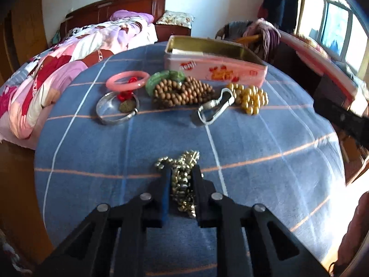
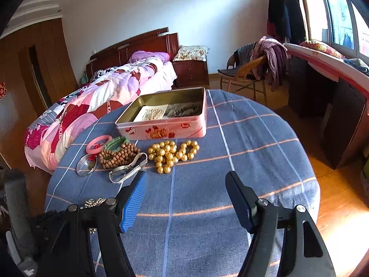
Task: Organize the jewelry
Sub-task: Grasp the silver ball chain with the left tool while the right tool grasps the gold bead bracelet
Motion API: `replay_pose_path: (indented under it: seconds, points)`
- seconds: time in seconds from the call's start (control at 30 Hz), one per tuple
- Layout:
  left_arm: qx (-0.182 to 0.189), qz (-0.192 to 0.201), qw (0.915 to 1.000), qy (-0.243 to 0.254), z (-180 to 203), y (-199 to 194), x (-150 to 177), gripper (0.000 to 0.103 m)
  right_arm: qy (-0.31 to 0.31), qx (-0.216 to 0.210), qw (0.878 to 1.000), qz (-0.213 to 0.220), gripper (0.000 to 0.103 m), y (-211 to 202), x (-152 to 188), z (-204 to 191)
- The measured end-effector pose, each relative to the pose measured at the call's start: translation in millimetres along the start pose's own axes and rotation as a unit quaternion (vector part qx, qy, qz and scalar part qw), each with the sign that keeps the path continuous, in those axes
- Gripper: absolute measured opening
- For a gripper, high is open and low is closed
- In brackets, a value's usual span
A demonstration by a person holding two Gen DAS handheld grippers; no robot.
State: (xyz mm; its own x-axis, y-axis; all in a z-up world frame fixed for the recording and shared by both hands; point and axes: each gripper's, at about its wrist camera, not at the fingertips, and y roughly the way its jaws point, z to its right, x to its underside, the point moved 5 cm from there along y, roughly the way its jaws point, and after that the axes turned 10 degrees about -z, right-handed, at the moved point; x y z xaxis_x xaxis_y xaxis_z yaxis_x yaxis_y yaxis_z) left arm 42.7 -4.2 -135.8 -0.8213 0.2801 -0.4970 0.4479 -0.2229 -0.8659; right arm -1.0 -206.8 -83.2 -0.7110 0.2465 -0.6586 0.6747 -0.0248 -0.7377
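Left wrist view: the left gripper (image 1: 182, 180) has its black jaws drawn in close on a tangled heap of small gold-coloured metal chain (image 1: 182, 177), which lies on the blue checked cloth of the table (image 1: 265, 161) near its front edge. The blue pads appear to press the heap from both sides, so it counts as gripped, though it has not left the cloth.

Toward the far edge stands the open pink rectangular biscuit tin (image 2: 161, 130), with a paper card and some dark beads already inside. In a row just in front of the tin lie the rest: a pink plastic bangle (image 1: 128, 80), a silver metal bangle (image 1: 117, 109) with a red-corded charm, a green bangle (image 1: 165, 79) partly under a pile of brown wooden prayer beads (image 1: 182, 92), a silver mesh watch band (image 1: 213, 109) and a cluster of large golden pearl beads (image 2: 173, 155).

The right gripper (image 2: 185, 198) hovers over bare cloth in front of the pearls, jaws standing wide apart and holding nothing.

The step in hand looks like picking up the chain for the tin. Next, the left hand would need to lift without loose links slipping out, carry it over the row of pieces, and release above the tin's open interior. The trailing ends could snag on the wooden beads or the rim.
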Motion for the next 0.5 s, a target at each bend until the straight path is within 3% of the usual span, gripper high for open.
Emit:
replay_pose_path:
  seconds: [0.07,0.17,0.5]
  points:
    - [-0.001,0.002,1.0000,0.004,1.5,-1.7,0.2,0.016,0.002,-0.004,1.000,-0.006,0.070,2.4,1.0,0.9]
    - [0.031,0.002,0.9995,-0.009,-1.0,-5.5,-1.4,0.014,0.007,-0.011,1.000,-0.008,0.070,3.6,1.2,3.1]
    - [0.064,0.098,0.9929,-0.022,-13.0,-66.4,-32.2,0.011,0.018,-0.031,0.999,-0.027,0.068,25.3,-19.4,8.7]
